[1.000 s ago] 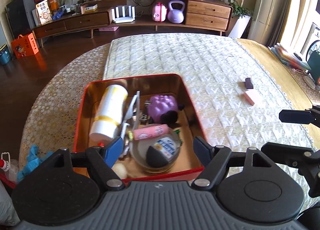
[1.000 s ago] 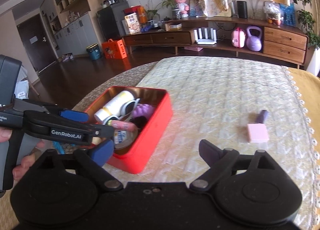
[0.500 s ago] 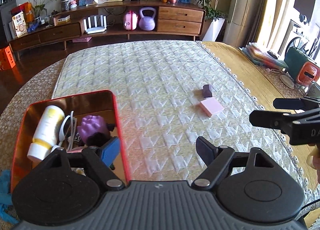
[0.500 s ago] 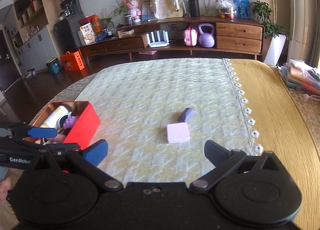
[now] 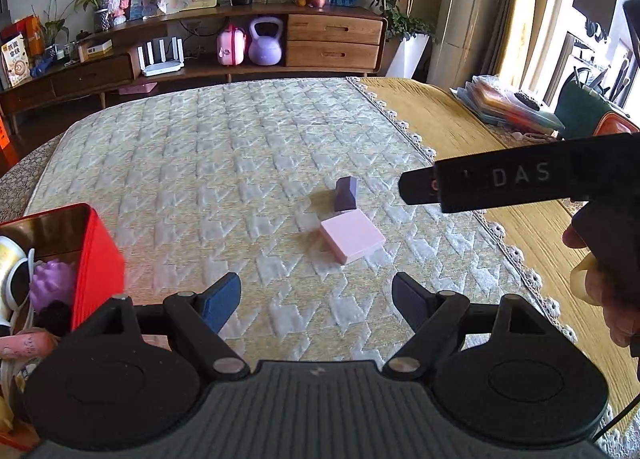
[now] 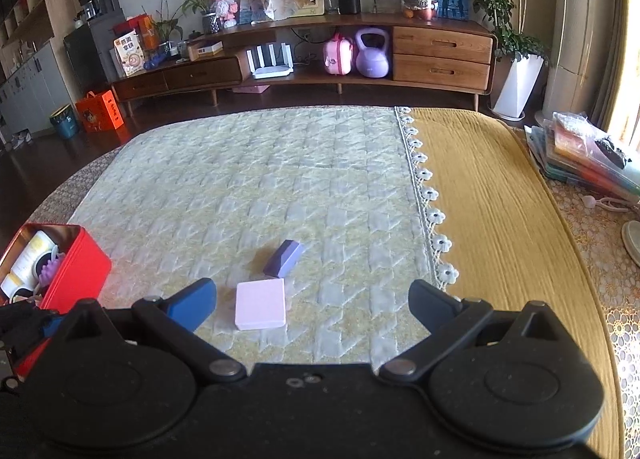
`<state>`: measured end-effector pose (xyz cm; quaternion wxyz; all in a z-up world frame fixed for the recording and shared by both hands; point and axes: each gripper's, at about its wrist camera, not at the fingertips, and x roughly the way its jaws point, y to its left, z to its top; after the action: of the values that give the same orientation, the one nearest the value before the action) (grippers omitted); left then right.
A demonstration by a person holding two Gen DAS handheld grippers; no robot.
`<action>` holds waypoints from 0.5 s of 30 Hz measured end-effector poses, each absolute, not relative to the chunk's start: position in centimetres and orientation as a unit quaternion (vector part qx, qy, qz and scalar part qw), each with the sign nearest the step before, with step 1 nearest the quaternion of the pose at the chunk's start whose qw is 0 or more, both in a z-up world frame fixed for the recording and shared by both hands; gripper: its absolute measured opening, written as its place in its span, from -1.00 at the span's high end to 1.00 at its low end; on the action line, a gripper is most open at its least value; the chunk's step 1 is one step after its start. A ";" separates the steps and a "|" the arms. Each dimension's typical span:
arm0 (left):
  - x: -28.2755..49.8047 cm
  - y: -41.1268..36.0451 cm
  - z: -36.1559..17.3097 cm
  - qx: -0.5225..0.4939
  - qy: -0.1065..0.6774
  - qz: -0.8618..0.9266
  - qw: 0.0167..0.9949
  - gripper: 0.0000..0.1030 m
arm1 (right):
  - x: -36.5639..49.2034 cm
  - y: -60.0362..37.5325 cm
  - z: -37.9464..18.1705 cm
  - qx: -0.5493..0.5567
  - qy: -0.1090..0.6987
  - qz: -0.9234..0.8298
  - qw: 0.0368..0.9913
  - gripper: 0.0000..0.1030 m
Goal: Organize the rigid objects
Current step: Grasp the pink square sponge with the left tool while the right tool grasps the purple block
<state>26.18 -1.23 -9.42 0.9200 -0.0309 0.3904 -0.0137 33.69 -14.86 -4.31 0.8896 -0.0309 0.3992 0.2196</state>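
Quilted cloth (image 6: 248, 187) covers the table. Red tin (image 5: 98, 255) is cut off at the left edge, contents partly hidden. Left gripper (image 5: 316, 301) and right gripper (image 6: 312, 301) both tilt downward, jaws spread and empty, after just widening. Pink block (image 6: 260, 303) touches purple block (image 6: 285, 258) mid-cloth. A second ago the tin sat under the left gripper; now it's off to the side.

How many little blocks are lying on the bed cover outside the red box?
2. The flat pink block lies nearer the grippers, and the purple block sits just behind it, close by or touching. More might be buried inside the red box, among its other things.
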 end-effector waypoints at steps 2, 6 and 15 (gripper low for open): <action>26.7 -1.8 -9.9 -0.027 0.386 -0.005 0.922 -0.61 | 34.2 -14.5 -4.7 -0.035 0.404 0.224 0.886 -0.99; 27.6 -2.6 -10.8 -0.020 0.372 0.013 0.928 -0.61 | 35.6 -13.8 -5.4 -0.036 0.417 0.234 0.877 -0.99; 30.3 -4.4 -13.3 -0.030 0.376 0.033 0.926 -0.61 | 39.6 -12.3 -6.6 -0.042 0.450 0.249 0.857 -0.85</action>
<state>30.33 -4.42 -13.32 0.9257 -0.0300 0.3756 0.0328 39.63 -12.27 -6.61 0.8567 -0.0419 0.4497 0.2489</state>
